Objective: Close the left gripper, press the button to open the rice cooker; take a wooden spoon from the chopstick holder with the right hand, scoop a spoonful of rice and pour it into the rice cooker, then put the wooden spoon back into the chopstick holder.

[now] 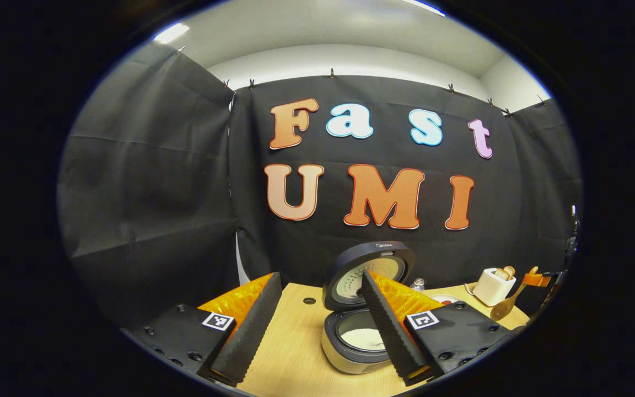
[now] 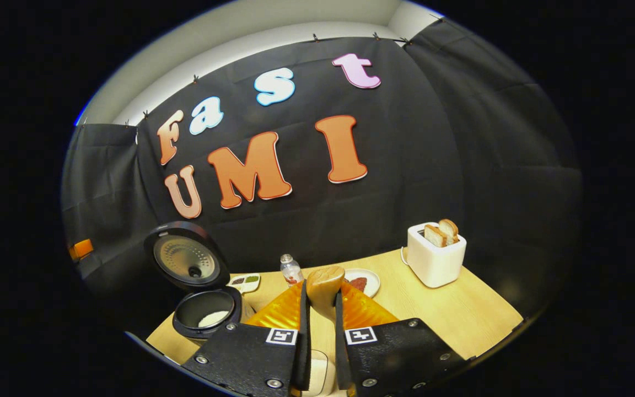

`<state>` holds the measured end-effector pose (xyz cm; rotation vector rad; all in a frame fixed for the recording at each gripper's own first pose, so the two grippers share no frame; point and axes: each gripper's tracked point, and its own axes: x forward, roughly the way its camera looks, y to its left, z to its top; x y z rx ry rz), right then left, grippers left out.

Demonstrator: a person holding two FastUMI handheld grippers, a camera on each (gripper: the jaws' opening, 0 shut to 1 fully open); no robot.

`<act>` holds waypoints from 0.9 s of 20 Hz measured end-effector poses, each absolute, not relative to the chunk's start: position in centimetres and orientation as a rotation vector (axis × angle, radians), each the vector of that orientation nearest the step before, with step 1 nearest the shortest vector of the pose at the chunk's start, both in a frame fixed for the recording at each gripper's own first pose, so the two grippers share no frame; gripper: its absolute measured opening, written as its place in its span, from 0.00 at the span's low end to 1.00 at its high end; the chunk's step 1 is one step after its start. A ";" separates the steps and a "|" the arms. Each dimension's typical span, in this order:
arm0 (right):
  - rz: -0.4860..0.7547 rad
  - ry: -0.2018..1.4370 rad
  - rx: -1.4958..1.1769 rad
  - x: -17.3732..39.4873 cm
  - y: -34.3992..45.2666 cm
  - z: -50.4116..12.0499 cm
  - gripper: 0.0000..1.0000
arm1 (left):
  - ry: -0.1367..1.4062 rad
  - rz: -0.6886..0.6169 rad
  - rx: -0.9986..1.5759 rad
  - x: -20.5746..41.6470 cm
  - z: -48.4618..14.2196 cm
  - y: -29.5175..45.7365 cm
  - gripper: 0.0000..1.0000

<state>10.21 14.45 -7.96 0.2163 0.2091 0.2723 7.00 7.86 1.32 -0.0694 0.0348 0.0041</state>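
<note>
The rice cooker point(image 1: 345, 353) stands open on the wooden table, its lid point(image 1: 370, 270) tipped up and white rice in its pot point(image 1: 362, 337). My left gripper point(image 1: 320, 275) is open in front of it, one finger on each side, holding nothing. In the right gripper view my right gripper point(image 2: 322, 289) is shut on the wooden spoon point(image 2: 324, 282), whose bowl sticks out past the fingertips. The cooker point(image 2: 203, 311) lies to its left. In the left gripper view the spoon point(image 1: 502, 309) hangs at the far right under the right gripper point(image 1: 539, 279).
A white toaster point(image 2: 436, 259) with bread slices stands at the back right. A plate point(image 2: 370, 282), a small bottle point(image 2: 291, 269) and a divided dish point(image 2: 245, 282) sit behind the spoon. Something white point(image 2: 317, 375) lies under the right gripper. The table edge point(image 2: 494, 336) runs close by.
</note>
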 end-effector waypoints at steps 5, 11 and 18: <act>0.270 0.280 0.243 10.5 13.1 -12.4 0.17 | 0.044 0.026 -0.030 5.6 1.7 6.7 0.98; 0.259 0.356 0.319 12.0 12.0 -17.3 0.18 | 0.061 0.058 -0.032 4.5 1.7 5.6 0.98; 0.268 0.409 0.369 12.3 11.0 -19.8 0.19 | 0.072 0.075 -0.051 4.4 1.4 4.3 1.00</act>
